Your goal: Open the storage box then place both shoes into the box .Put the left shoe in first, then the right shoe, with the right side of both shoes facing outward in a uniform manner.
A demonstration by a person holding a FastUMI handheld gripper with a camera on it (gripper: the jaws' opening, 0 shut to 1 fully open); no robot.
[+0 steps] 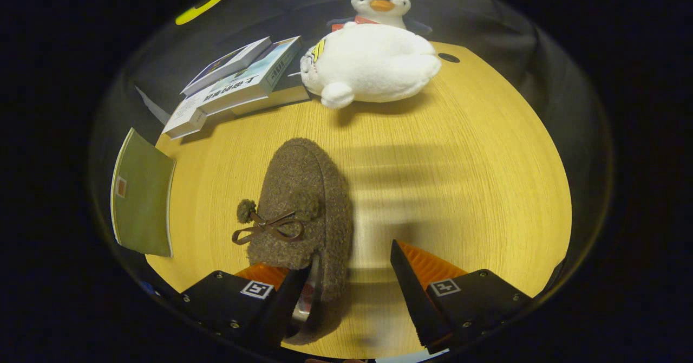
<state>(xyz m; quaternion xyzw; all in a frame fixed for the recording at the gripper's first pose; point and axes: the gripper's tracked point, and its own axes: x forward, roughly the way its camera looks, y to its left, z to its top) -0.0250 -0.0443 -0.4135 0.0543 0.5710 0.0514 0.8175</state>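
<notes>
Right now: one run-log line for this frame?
gripper: open, straddling heel | brown fuzzy shoe: on table, near left finger, not clamped | plush penguin, books: beyond

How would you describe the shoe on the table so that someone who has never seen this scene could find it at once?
On the light wooden table, nearer than the white plush penguin and the stack of books, lies a brown fuzzy slipper-like shoe. Its heel end sits between the open gripper fingers, against one finger. A thin brown bow with a pompom sets it apart.
</notes>
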